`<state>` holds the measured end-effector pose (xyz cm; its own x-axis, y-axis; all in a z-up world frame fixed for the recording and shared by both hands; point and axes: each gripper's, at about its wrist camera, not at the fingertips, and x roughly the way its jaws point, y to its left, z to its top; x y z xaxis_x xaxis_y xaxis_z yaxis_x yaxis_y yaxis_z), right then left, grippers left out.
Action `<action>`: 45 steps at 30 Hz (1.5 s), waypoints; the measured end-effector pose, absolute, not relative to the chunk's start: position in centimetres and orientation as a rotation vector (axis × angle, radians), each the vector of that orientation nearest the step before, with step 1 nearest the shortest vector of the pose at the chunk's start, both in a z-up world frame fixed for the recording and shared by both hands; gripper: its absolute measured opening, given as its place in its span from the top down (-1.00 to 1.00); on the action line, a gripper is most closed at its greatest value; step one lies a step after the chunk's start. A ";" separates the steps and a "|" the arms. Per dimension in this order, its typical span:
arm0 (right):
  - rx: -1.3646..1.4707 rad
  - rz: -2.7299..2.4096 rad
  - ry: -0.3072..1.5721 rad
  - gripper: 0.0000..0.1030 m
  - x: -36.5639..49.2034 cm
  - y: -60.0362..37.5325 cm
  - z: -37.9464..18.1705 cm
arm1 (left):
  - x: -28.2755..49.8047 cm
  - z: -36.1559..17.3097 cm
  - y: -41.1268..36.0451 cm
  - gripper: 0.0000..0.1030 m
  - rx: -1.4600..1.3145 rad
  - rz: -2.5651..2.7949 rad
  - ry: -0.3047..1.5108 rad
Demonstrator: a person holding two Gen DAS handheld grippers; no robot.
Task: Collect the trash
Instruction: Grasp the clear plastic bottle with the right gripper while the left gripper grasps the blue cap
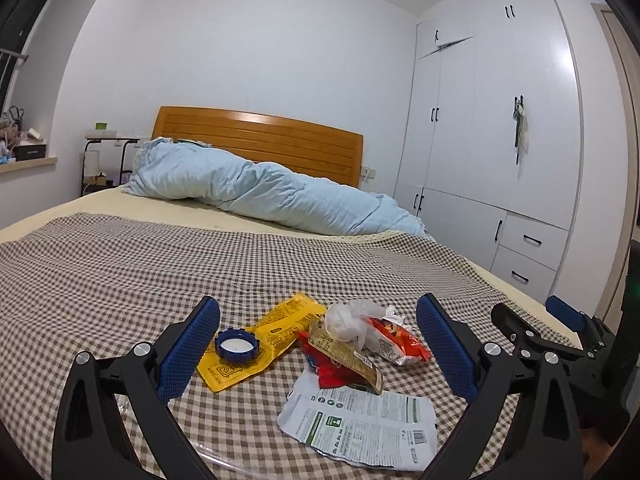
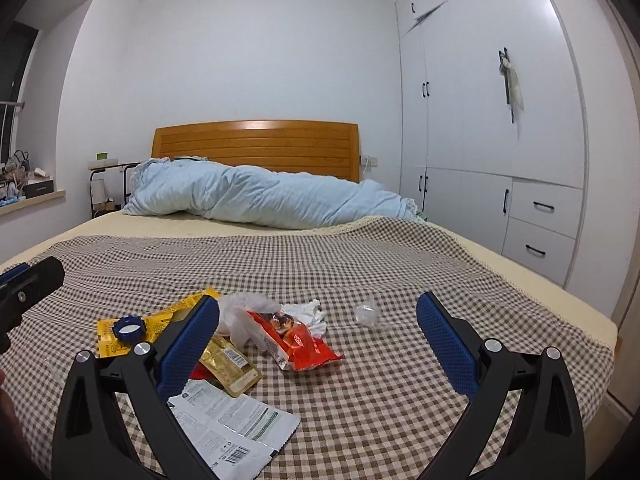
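Observation:
A pile of trash lies on the checked bedspread [image 1: 120, 264]. It holds a yellow wrapper [image 1: 264, 344] with a blue bottle cap [image 1: 236, 345] on it, a red snack packet [image 1: 400, 344], a crumpled clear bag [image 1: 348, 320], a gold sachet [image 1: 348, 356] and a white printed wrapper [image 1: 360, 424]. My left gripper [image 1: 318, 320] is open and empty, just before the pile. My right gripper [image 2: 318, 320] is open and empty, to the right of the pile, near the red packet [image 2: 300, 340] and a small clear plastic cup [image 2: 366, 312]. The right gripper also shows in the left wrist view [image 1: 560, 320].
A rolled light-blue duvet [image 1: 260, 192] lies across the head of the bed before the wooden headboard [image 1: 260, 136]. White wardrobes [image 1: 500, 140] stand along the right. A bedside rack [image 1: 108, 160] and a windowsill [image 1: 24, 164] with clutter are at left. The bed's right edge [image 2: 560, 292] is close.

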<state>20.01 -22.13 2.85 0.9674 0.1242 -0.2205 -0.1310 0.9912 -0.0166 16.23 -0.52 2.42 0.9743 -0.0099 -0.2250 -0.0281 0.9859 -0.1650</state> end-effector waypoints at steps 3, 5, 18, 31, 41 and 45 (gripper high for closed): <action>-0.016 0.119 0.251 -0.84 20.6 -22.3 2.3 | 16.7 2.0 -0.8 -0.85 -0.165 0.003 0.229; -0.004 0.111 0.269 -0.84 21.0 -22.3 2.0 | 17.0 1.7 -1.0 -0.85 -0.156 0.003 0.235; 0.010 0.076 0.328 -0.84 21.4 -22.2 1.2 | 17.8 -0.1 -0.9 -0.85 -0.178 -0.005 0.284; 0.034 0.058 0.358 -0.84 21.9 -23.6 0.9 | 18.2 -0.5 0.0 -0.85 -0.192 -0.008 0.317; 0.036 0.074 0.343 -0.84 22.8 -24.3 0.8 | 19.7 -0.3 0.9 -0.85 -0.226 -0.028 0.351; 0.041 0.086 0.360 -0.84 23.9 -24.7 1.2 | 20.3 -0.1 1.3 -0.85 -0.214 -0.031 0.354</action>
